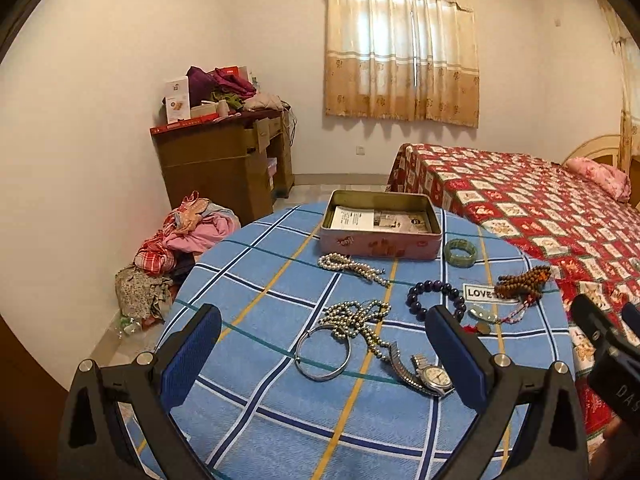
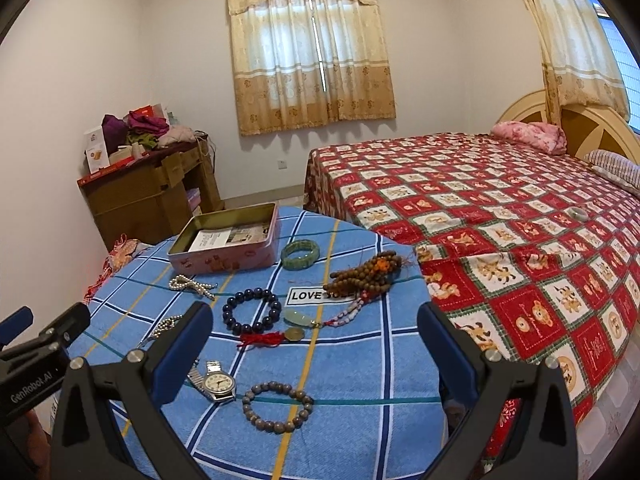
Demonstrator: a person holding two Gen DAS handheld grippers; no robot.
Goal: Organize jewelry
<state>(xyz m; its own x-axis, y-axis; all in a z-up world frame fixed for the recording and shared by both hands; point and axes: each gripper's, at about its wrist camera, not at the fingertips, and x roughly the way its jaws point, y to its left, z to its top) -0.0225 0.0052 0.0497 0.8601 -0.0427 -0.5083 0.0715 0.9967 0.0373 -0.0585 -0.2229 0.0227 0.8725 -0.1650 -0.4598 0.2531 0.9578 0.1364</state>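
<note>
Grey bead bracelet right view only; silver bangle left.

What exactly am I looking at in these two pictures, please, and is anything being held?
There is no robot here: a person holds a two-finger tool in each hand, and a wide-angle camera on each looks forward along its blue fingers. One picture comes from the left gripper, the other from the right gripper. Both are open and hold nothing. Below them is a table with a blue checked cloth. On it lie an open pink tin with paper inside, a green bangle, a dark bead bracelet, a watch, a grey bead bracelet, pearl strands and a silver bangle.
</note>
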